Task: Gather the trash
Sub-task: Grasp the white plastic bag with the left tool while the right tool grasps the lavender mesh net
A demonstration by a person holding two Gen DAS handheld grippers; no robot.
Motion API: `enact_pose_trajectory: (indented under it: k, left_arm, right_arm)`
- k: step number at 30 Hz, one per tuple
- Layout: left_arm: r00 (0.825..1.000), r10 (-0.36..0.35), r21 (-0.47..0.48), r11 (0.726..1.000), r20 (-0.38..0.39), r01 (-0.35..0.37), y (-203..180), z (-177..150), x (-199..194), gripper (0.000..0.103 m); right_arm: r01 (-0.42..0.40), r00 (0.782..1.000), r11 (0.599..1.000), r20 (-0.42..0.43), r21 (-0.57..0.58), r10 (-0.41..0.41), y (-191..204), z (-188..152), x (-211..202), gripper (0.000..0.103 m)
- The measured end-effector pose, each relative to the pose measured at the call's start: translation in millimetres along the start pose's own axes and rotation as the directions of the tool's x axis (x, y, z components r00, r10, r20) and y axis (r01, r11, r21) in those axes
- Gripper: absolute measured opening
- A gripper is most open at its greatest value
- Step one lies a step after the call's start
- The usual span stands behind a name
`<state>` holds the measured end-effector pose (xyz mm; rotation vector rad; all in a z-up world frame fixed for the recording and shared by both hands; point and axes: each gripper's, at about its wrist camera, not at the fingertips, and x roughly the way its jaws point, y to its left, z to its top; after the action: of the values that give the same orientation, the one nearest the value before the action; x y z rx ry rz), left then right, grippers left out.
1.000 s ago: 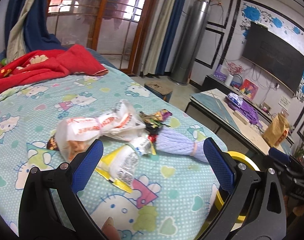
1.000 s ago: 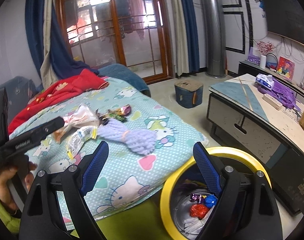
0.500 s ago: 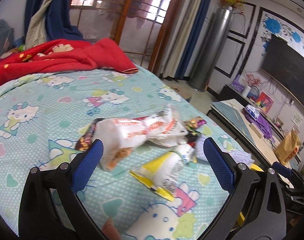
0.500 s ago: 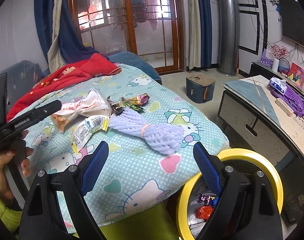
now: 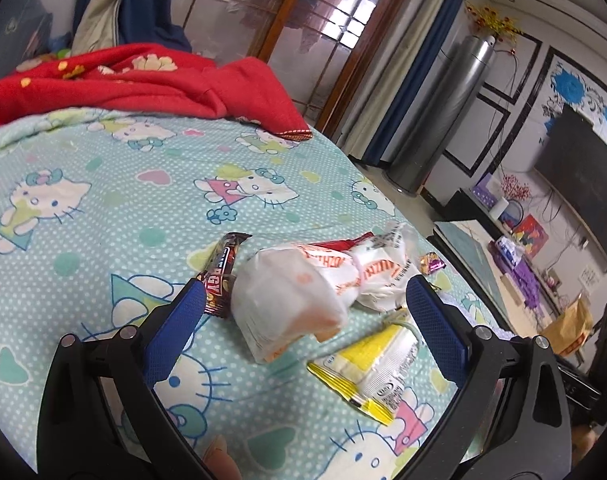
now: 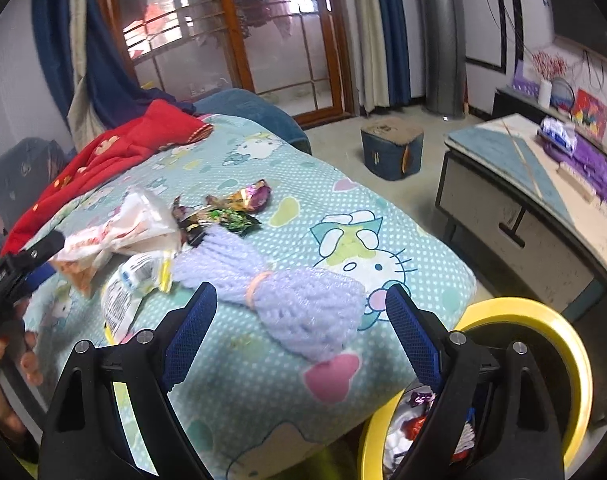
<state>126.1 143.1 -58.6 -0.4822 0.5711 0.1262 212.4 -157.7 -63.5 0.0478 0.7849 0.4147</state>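
Observation:
Trash lies on a Hello Kitty bedspread (image 5: 103,200). A white plastic bag with orange print (image 5: 299,300) sits between the open jaws of my left gripper (image 5: 303,316). Beside it lie a dark snack bar wrapper (image 5: 221,276) and a yellow-white packet (image 5: 367,368). My right gripper (image 6: 299,320) is open and empty, just short of a lilac foam net (image 6: 279,296). Candy wrappers (image 6: 231,208) lie beyond the net. A yellow-rimmed bin (image 6: 543,320) with trash inside stands at the bed's edge, lower right.
A red blanket (image 5: 143,80) lies at the far side of the bed. A low table (image 6: 523,184) with purple items, a blue stool (image 6: 391,152) and a glass door (image 6: 243,40) lie beyond. The left gripper and hand show in the right wrist view (image 6: 11,276).
My left gripper has moved closer to the white bag, which now fills the space between its jaws. My right gripper has moved from over the bin toward the lilac foam net.

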Motion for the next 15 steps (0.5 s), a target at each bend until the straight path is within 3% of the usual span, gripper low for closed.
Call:
enact_pose_trajectory:
  k: [5, 10, 15]
  left_arm:
    - [1.000, -0.028, -0.026, 0.999, -0.013, 0.027, 6, -2, 8, 0.091]
    - [1.000, -0.029, -0.014, 0.999, -0.011, 0.029, 4, -3, 9, 0.076]
    - [1.000, -0.026, -0.013, 1.000, -0.005, 0.026, 5, -4, 8, 0.058]
  right_arm:
    - [-0.018, 0.999, 0.998, -0.026, 0.052, 0.020, -9, -1, 12, 0.083]
    - [-0.028, 0.998, 0.998, -0.047, 0.053, 0.030, -11, -8, 17, 0.055]
    - [-0.027, 0.999, 0.999, -0.031, 0.017, 0.028, -7, -14, 12, 0.042]
